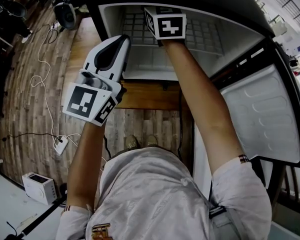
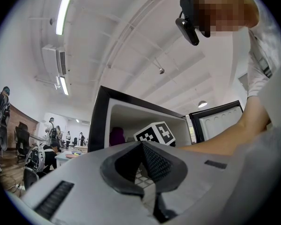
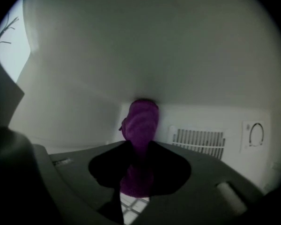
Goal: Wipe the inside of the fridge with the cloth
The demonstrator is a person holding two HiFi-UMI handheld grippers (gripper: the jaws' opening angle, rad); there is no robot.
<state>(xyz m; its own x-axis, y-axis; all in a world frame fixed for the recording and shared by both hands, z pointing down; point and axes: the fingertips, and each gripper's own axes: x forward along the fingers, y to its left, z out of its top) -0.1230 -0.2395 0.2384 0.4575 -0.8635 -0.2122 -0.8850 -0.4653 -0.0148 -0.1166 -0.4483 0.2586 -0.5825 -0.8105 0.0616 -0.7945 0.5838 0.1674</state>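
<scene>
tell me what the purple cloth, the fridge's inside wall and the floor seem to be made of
Cloth: soft fabric, perhaps microfibre; it bunches in rounded, fuzzy folds.
Fridge inside wall: smooth white moulded plastic, probably; seamless with a dull sheen.
Floor: wood or wood-look laminate; plank seams and grain show.

Right gripper view: cloth (image 3: 140, 121) lower end hidden between right gripper (image 3: 139, 172) jaws. Top seemingly touches fridge ceiling (image 3: 145, 46); contact blurred.
Head view: cloth hidden behind marker cube (image 1: 166, 25). Fridge door (image 1: 264, 116) cut off at right edge.
</scene>
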